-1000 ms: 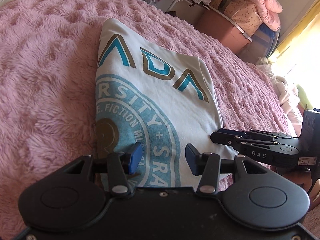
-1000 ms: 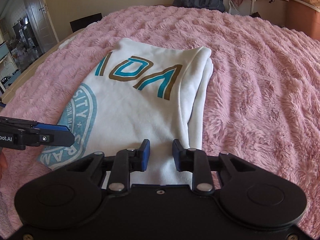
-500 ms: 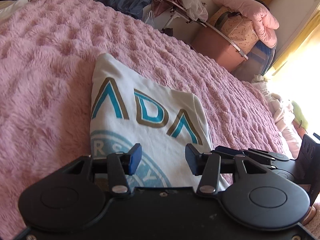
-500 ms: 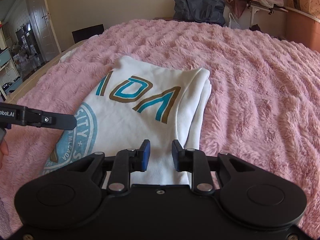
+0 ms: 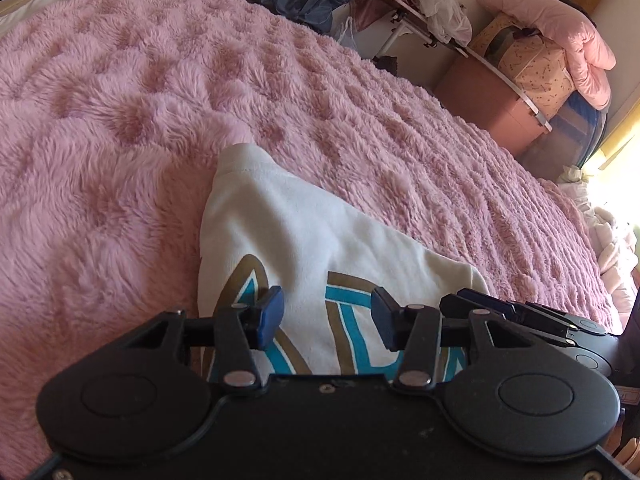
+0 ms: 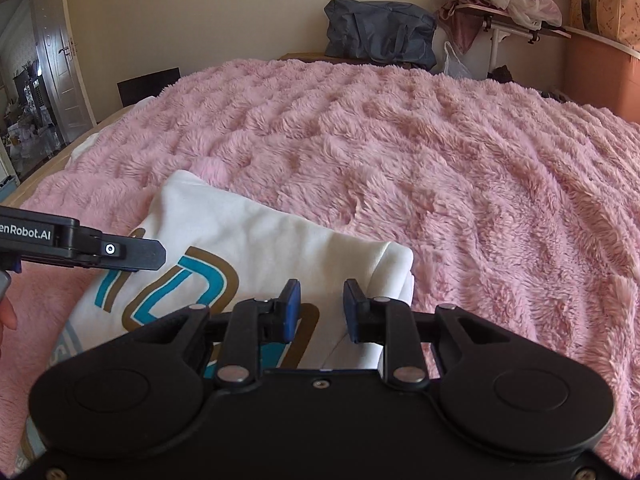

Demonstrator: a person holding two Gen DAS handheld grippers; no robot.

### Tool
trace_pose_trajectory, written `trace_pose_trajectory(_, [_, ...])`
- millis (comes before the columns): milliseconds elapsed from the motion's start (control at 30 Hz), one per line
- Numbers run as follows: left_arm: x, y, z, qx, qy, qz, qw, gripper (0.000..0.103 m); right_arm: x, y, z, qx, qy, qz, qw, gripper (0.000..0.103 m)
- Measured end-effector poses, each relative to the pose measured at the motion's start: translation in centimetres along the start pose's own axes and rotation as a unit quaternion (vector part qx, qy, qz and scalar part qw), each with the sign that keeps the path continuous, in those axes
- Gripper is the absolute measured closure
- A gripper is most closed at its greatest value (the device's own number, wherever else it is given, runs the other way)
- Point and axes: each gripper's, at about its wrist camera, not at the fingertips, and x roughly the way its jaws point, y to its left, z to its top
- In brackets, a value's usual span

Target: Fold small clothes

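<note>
A white folded garment with teal and gold lettering lies flat on the pink fluffy bedspread. It also shows in the right wrist view. My left gripper is open and empty, held above the garment's lettered part. My right gripper is open and empty above the garment's right folded edge. Each gripper shows at the side of the other's view: the right one and the left one.
The bedspread stretches far ahead and to the right. A dark blue bag, a rack with clothes and storage boxes with a pink quilt stand beyond the bed. A door is at the left.
Both grippers have moved forward along the garment from its near end toward the far lettered end, staying open. The round teal print has dropped out of view beneath them.
</note>
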Motion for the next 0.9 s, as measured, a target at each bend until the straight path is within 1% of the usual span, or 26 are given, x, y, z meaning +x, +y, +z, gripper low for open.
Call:
trace_pose_trajectory(67, [1.0, 0.9, -0.3, -0.019, 0.010, -0.001, 0.9998, 0.052, 1.0, -0.3, 0.0, 0.006, 0.010, 0.003, 1.000, 0.080])
trace_pose_trajectory(200, [1.4, 2.2, -0.3, -0.051, 0.009, -0.020, 0.9985, 0.052, 2.3, -0.7, -0.4, 0.017, 0.022, 0.009, 1.000, 0.081])
trace_pose_trajectory(300, [0.7, 2.1, 0.0, -0.055, 0.006, -0.030, 0.9980, 0.052, 2.2, -0.9, -0.4, 0.022, 0.024, 0.012, 0.999, 0.082])
trace_pose_trajectory(367, [-0.9, 1.3, 0.2, -0.044, -0.005, -0.023, 0.9988, 0.052, 1.7, -0.8, -0.1, 0.023, 0.019, 0.013, 0.999, 0.082])
trace_pose_trajectory(400, [-2.1, 0.7, 0.2, -0.036, -0.016, -0.014, 0.9992, 0.053, 1.1, -0.7, 0.1, 0.023, 0.015, 0.014, 1.000, 0.081])
trace_pose_trajectory(500, [-6.1, -1.2, -0.9, -0.004, -0.041, -0.007, 0.9991, 0.052, -2.1, -0.3, 0.5, 0.030, -0.010, 0.016, 0.999, 0.081])
trace_pose_trajectory(567, [-8.6, -2.5, -2.3, 0.010, -0.050, 0.006, 0.9987, 0.051, -5.0, 0.1, 0.4, 0.038, -0.028, 0.024, 0.999, 0.080])
trace_pose_trajectory(633, [-11.1, -3.6, -4.5, 0.020, -0.057, 0.013, 0.9981, 0.050, -7.7, 0.6, -0.2, 0.048, -0.039, 0.027, 0.998, 0.077])
trace_pose_trajectory(733, [-13.6, -4.9, -7.7, 0.023, -0.056, 0.029, 0.9977, 0.049, -11.3, 1.7, -1.8, 0.057, -0.043, 0.029, 0.997, 0.077])
trace_pose_trajectory(833, [-14.9, -6.0, -10.3, 0.015, -0.034, 0.062, 0.9974, 0.048, -14.0, 3.3, -3.3, 0.041, -0.033, 0.009, 0.999, 0.074])
trace_pose_trajectory(900, [-15.7, -6.8, -11.5, 0.012, -0.028, 0.074, 0.9968, 0.048, -15.5, 4.4, -4.2, 0.034, -0.029, -0.016, 0.999, 0.065])
